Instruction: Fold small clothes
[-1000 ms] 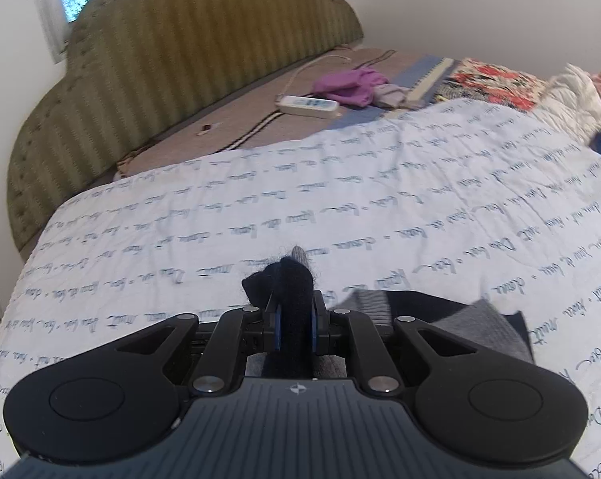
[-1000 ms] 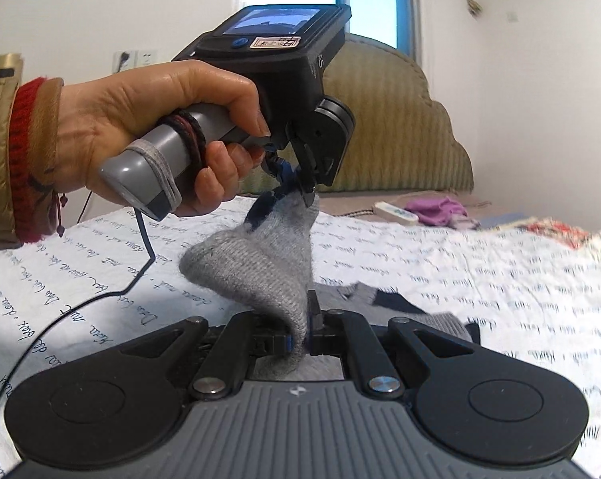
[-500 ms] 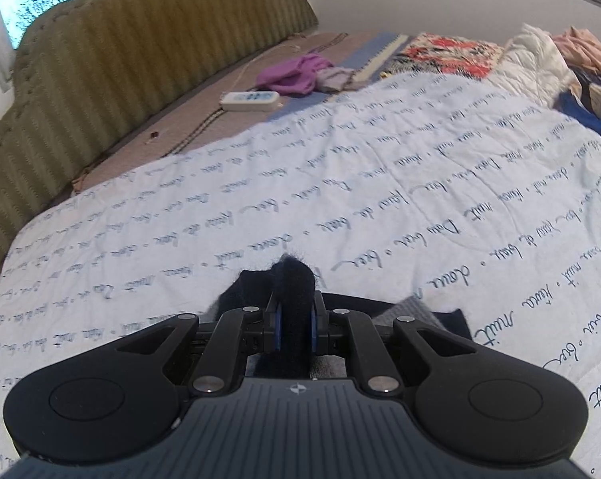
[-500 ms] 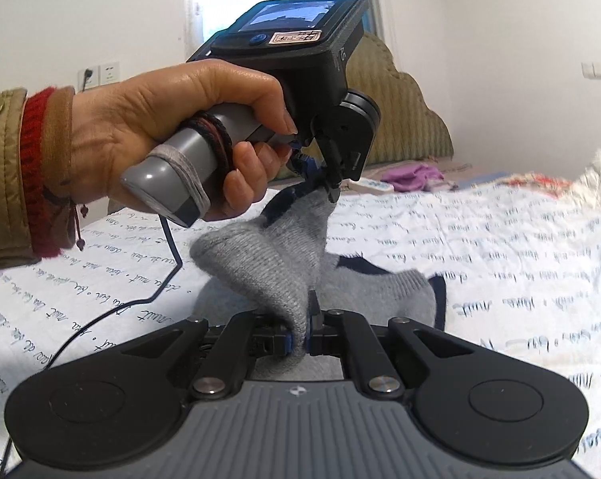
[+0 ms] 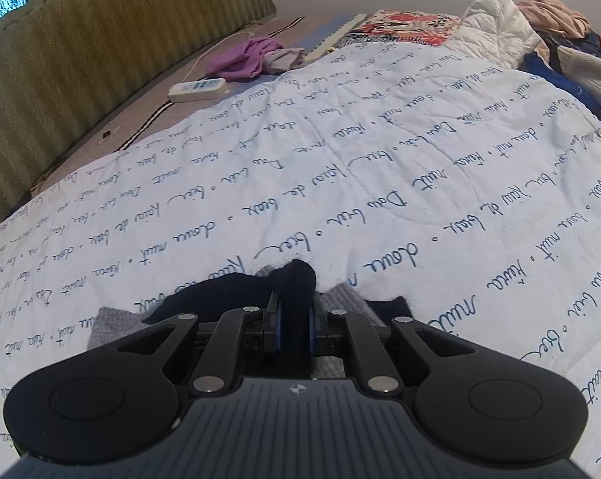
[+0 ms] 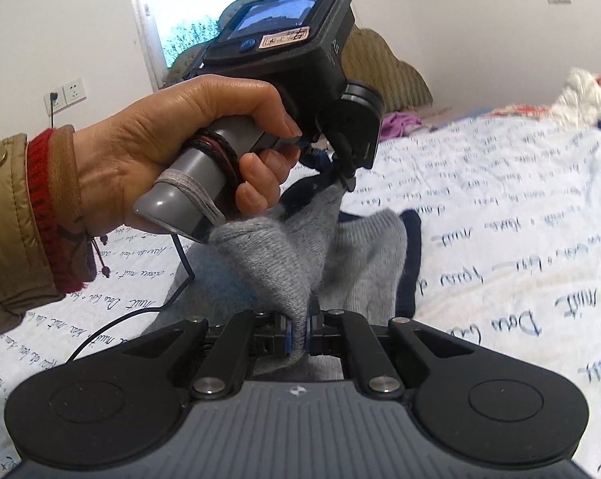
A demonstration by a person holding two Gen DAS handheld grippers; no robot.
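Note:
A grey knitted sock (image 6: 284, 247) with a navy cuff is held between both grippers above a second grey sock (image 6: 372, 251) with navy trim that lies flat on the white quilt (image 5: 340, 167). My left gripper (image 5: 294, 311) is shut on the navy cuff (image 5: 294, 279). In the right wrist view the left gripper (image 6: 340, 175) pinches that end higher up. My right gripper (image 6: 298, 335) is shut on the grey end of the same sock, low over the quilt. The flat sock shows under the left gripper (image 5: 108, 319).
A white power strip (image 5: 196, 90) and a purple cloth (image 5: 244, 58) lie near the green headboard (image 5: 80, 52). A pile of clothes (image 5: 560, 32) sits at the far right of the bed. A cable (image 6: 140, 315) trails from the left gripper across the quilt.
Both grippers have carried the held sock over the flat sock and lower toward the quilt. The views have swung right, toward the clothes pile. Both grips are unchanged.

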